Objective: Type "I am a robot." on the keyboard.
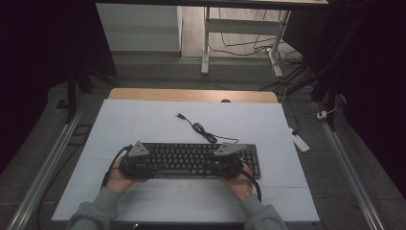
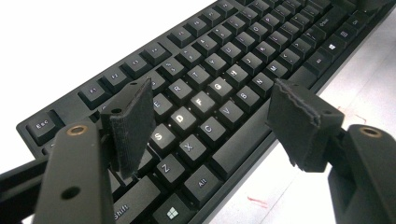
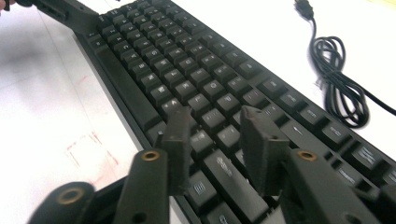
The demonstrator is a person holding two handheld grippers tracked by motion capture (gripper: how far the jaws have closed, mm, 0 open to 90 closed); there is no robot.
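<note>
A: Where the white counter spreads widest, what lies on it?

B: A black keyboard, long side across, set in the near half and roughly centred. Bare white runs along its far side and at both ends, and a narrower strip lies between its front edge and the counter's near edge.

A: How does it look close up?

B: Dark matte keys with pale legends, a full row of function keys at the back and a long space bar at the front. Its black cable trails off the back edge and lies loosely bundled on the counter, plug end free.

A: And the grippers?

B: The left gripper hangs over the keyboard's left end, jaws spread wide above the letter keys and the front edge, holding nothing. The right gripper sits over the right end, jaws parted more narrowly above the keys, also gripping nothing.
</note>
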